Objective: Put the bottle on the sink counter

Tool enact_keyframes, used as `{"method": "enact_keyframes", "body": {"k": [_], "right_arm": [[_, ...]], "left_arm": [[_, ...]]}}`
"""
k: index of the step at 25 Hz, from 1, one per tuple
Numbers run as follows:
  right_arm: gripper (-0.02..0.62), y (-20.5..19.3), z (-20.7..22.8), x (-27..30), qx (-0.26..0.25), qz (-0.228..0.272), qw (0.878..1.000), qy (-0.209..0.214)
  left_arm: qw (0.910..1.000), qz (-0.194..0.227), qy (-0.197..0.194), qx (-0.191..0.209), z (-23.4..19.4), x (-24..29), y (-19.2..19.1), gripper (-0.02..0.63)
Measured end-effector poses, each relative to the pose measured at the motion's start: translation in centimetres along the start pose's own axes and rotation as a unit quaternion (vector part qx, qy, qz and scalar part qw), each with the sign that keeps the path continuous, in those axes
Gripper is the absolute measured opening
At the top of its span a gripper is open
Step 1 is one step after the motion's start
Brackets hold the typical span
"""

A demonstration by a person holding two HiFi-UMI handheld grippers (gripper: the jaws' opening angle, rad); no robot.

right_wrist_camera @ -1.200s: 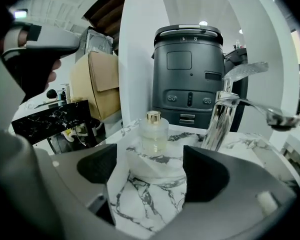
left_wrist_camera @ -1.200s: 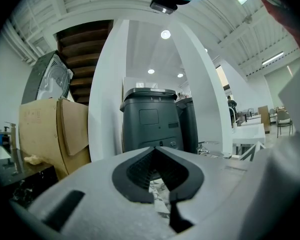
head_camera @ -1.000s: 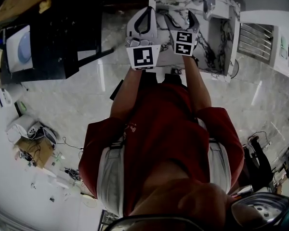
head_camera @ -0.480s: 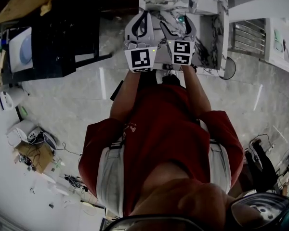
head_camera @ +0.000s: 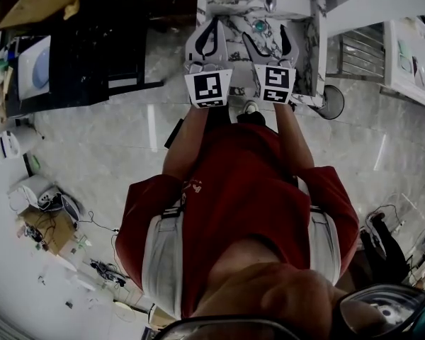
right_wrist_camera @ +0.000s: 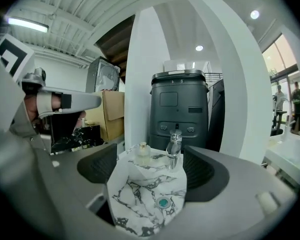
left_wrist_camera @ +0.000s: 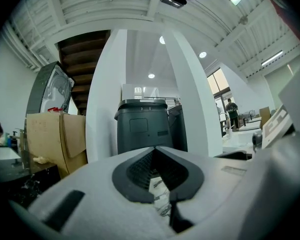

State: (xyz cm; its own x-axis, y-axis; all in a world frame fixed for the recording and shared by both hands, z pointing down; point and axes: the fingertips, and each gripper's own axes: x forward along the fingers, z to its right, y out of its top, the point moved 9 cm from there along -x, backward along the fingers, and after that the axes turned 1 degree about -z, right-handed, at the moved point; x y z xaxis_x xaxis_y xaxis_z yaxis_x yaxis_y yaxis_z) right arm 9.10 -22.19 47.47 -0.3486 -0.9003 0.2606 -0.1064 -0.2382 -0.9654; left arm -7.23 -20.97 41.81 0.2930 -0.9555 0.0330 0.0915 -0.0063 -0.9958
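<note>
Jaws are gaping empty on the right gripper (right_wrist_camera: 149, 176), sitting shut on the left gripper (left_wrist_camera: 157, 164); the bottle (right_wrist_camera: 143, 154) is standing upright straight beyond the right one.

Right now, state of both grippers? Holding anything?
Left gripper: closed, fingers touching at the tips, nothing held.
Right gripper: open, empty; only the sink shows through the gap.

Head view dim, underexposed; glare streaks on floor (head_camera: 150, 126). Gripper views brighter, lit by ceiling spots (right_wrist_camera: 199, 48) and tubes (right_wrist_camera: 27, 24); heavy fisheye, black vignetted corners, foreground soft.
</note>
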Motion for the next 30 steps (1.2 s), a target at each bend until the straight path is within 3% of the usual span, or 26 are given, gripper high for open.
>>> {"method": "enact_keyframes", "body": {"k": [17, 30], "right_arm": [[0.413, 2.4, 7.4, -9.1, -0.009, 0.065, 0.997, -0.036], [0.414, 4.8, 7.0, -10.7, -0.03, 0.088, 0.995, -0.04]], "left_arm": [[0.9998, 0.018, 0.007, -0.001, 8.9, -2.8, 3.1, 0.002], [0.9992, 0.035, 0.003, 0.018, 8.5, -3.2, 5.1, 0.002]]}}
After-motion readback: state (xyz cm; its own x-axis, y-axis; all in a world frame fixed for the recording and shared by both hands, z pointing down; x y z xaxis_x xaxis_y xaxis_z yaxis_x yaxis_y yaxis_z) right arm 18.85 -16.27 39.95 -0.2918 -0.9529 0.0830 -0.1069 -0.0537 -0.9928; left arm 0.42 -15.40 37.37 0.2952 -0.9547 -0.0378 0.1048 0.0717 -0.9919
